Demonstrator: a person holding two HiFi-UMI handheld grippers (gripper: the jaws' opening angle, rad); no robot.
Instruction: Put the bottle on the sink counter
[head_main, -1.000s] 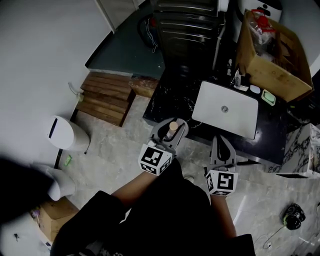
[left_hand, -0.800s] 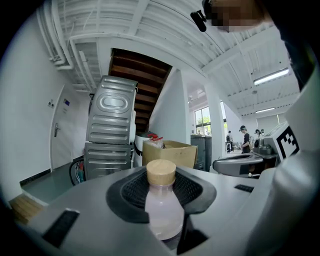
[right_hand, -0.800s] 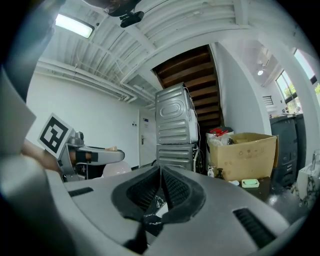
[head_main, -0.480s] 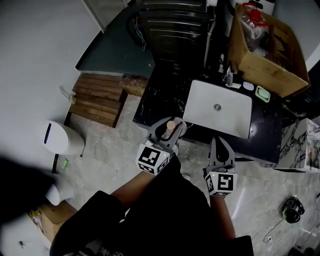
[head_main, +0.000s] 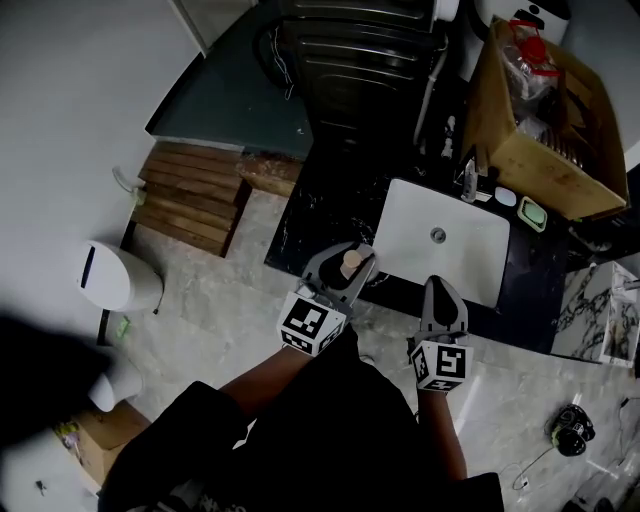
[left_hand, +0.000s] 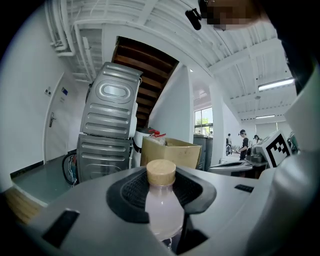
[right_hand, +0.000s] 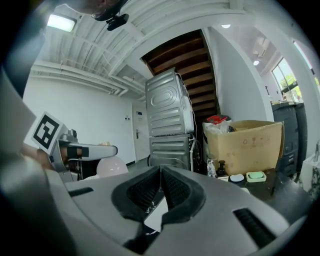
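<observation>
1. Closing on the sink (head_main: 470, 250), I now hold the bottle (left_hand: 161, 200) at its near-left corner, over the bench (head_main: 320, 210) edge.
2. Left claw (head_main: 350, 258) grasps the bottle; right claw (right_hand: 160, 170) is clenched, empty, before the sink.
3. Setting down looks imminent.

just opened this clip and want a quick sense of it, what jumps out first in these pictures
A pale bottle with a tan cap stands out, clamped upright in the left gripper at the near edge of the dark counter. Beside it the white sink is set in that counter, with the right gripper, jaws together and empty, near its front edge. A big cardboard box sits behind the sink.
</observation>
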